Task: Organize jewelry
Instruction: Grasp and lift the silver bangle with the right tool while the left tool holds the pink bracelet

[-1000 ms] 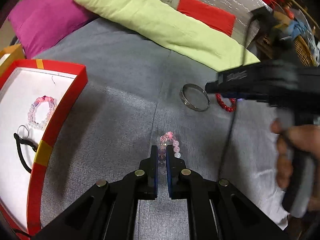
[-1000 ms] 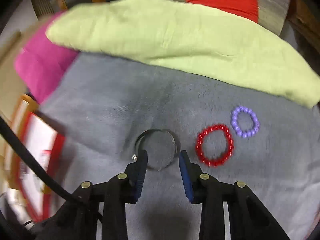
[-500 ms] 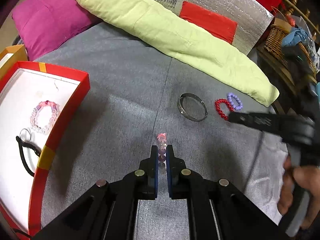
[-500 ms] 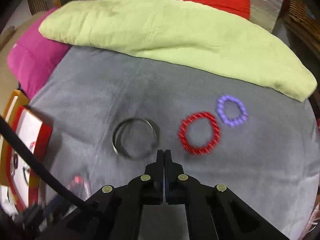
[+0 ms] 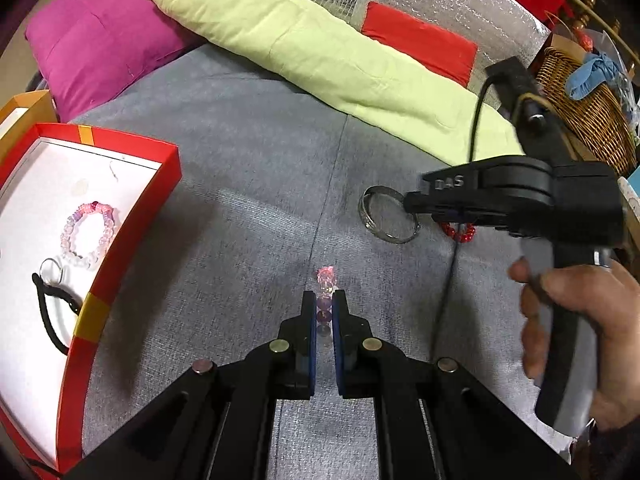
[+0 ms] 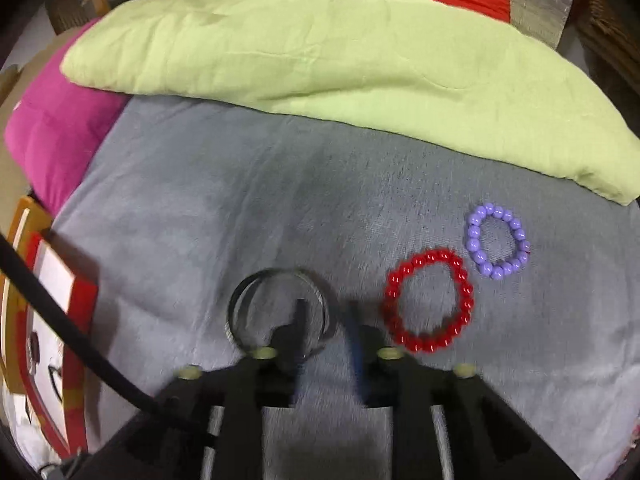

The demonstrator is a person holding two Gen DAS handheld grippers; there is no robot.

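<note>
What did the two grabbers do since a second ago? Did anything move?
The right gripper pulled back and shut half a second ago, then came forward and opened again; one finger now sits inside the silver bangle. The left gripper stayed shut on the pink bead bracelet, which now stands on edge instead of lying flat. The bangle, red bracelet, purple bracelet and red box stayed put.

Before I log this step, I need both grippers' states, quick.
Left gripper: shut on the pink bead bracelet.
Right gripper: open, one finger inside the silver bangle, nothing held.
</note>
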